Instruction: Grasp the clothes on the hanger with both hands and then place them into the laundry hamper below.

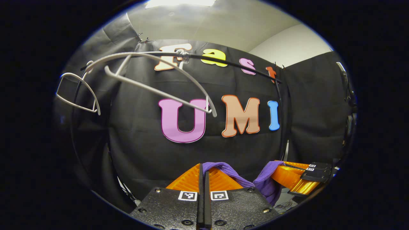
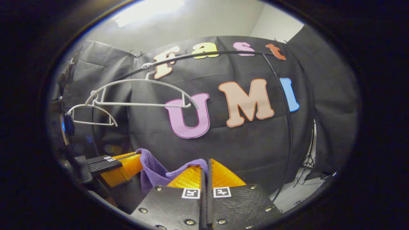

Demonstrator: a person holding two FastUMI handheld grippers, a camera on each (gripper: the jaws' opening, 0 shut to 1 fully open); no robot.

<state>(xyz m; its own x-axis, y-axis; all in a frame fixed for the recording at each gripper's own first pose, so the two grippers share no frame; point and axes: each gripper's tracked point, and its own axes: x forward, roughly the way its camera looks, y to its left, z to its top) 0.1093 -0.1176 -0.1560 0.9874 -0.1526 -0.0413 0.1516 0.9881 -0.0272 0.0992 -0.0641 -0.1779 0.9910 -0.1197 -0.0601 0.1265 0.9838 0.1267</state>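
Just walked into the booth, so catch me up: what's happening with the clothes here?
A person holds a purple garment stretched between two handheld grippers. The left gripper and right gripper are each clamped on it. The garment is off the white hangers, which hang bare on the black rail.

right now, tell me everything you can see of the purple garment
The purple garment is a soft, ribbed-looking knit cloth, off the white hangers that hang bare on the black rail above. It stretches slack between the two grippers, draping in folds. The left gripper and the right gripper each look closed on an end of it. Its lower part drops out of sight, so its full shape cannot be told.
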